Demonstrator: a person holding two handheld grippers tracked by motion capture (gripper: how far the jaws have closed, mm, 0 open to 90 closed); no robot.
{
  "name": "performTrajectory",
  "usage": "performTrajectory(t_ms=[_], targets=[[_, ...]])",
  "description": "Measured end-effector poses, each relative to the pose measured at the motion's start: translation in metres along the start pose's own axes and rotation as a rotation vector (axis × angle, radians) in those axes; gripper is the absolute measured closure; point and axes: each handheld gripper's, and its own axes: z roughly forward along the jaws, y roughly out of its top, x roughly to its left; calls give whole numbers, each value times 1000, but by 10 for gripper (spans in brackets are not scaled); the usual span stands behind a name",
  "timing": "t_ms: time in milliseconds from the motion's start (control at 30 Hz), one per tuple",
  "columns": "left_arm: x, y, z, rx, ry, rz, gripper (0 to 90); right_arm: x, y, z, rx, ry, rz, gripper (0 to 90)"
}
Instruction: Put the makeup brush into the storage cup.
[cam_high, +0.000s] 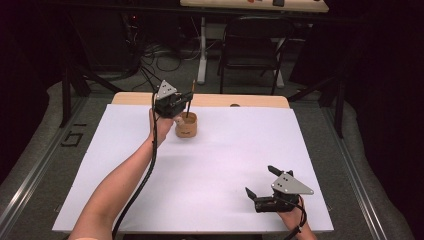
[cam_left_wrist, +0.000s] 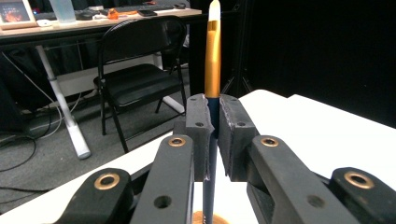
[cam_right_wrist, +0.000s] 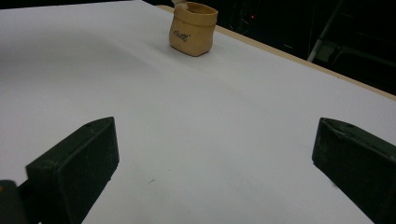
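The left gripper (cam_high: 176, 106) pinches a paintbrush (cam_left_wrist: 212, 70) upright between its fingers, directly over the tan pot (cam_high: 186, 125) below, presumably to seat it. The right gripper (cam_high: 265, 186) rests spread wide, well apart on the bench (cam_high: 225, 160).

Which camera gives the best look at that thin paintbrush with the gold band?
The left gripper view: the upright paintbrush with the dark handle, gold band and white tip stands close up, clamped in the left tool. In the high view it is a thin dark stick rising from the small tan pot. The right gripper view shows the pot.
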Motion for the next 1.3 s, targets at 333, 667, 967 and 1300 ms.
performTrajectory(t_ms=[333,667,967,1300], targets=[[2,-5,5,21,10,-5,831,0,0,0,1,0,-1,0],[0,-8,9,38,16,-4,831,0,0,0,1,1,-1,1],[1,-11,11,54,18,-6,830,0,0,0,0,1,-2,1],[3,-15,13,71,19,-14,797,-1,0,-1,2,2,-3,1]])
